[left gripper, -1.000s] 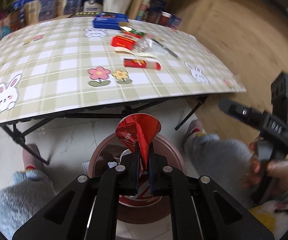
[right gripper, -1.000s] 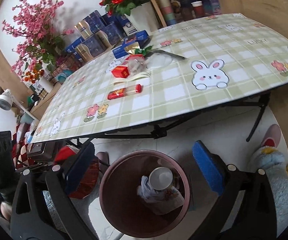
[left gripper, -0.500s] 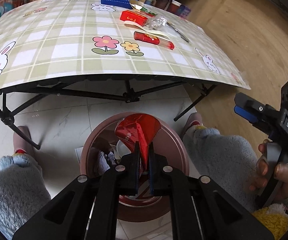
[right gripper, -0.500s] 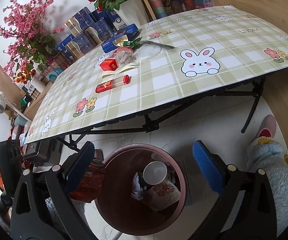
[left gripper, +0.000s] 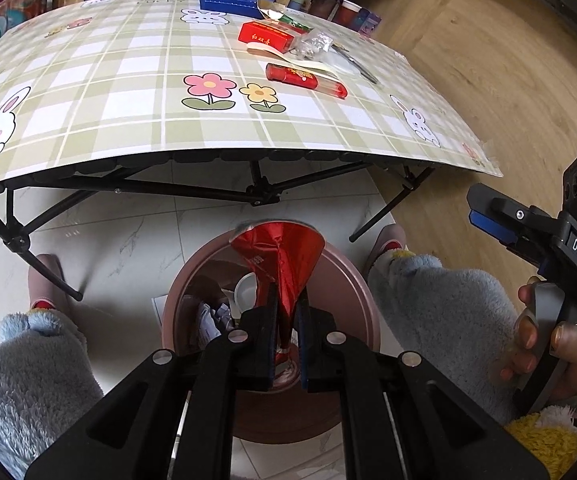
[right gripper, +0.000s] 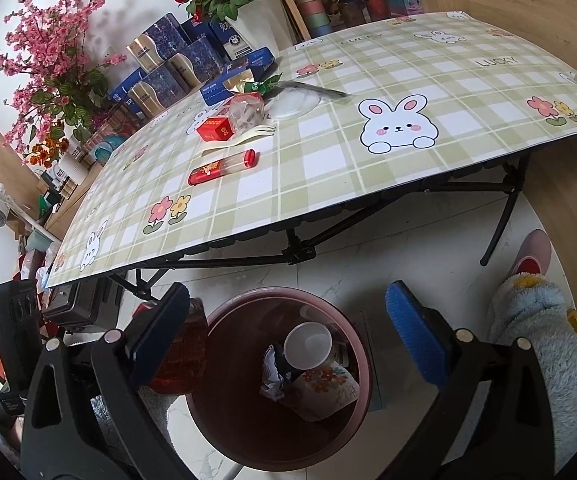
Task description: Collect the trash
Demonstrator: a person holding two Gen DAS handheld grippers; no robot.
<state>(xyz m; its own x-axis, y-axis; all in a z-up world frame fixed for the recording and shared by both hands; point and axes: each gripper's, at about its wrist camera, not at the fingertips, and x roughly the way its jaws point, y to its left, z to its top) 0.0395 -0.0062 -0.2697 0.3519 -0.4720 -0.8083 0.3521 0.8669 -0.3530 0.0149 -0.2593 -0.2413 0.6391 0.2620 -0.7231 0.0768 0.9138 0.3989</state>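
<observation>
Over the maroon trash bin (left gripper: pixel 340 280), left gripper (left gripper: pixel 286 320) fingers just loosening, red foil wrapper (left gripper: pixel 284 256) between them; right gripper (right gripper: pixel 288 332) fingers wide, empty.

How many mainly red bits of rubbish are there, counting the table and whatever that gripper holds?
red box on the table: 1
red tube on the table: 1
red foil wrapper in the left gripper: 1
Total: 3

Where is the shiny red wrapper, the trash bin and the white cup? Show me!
shiny red wrapper (left gripper: pixel 288 256): left wrist view, on its fanned-out foil above the tool.
trash bin (right gripper: pixel 248 424): right wrist view, on its bare inner wall.
white cup (right gripper: pixel 307 345): right wrist view, inside its open mouth.
</observation>
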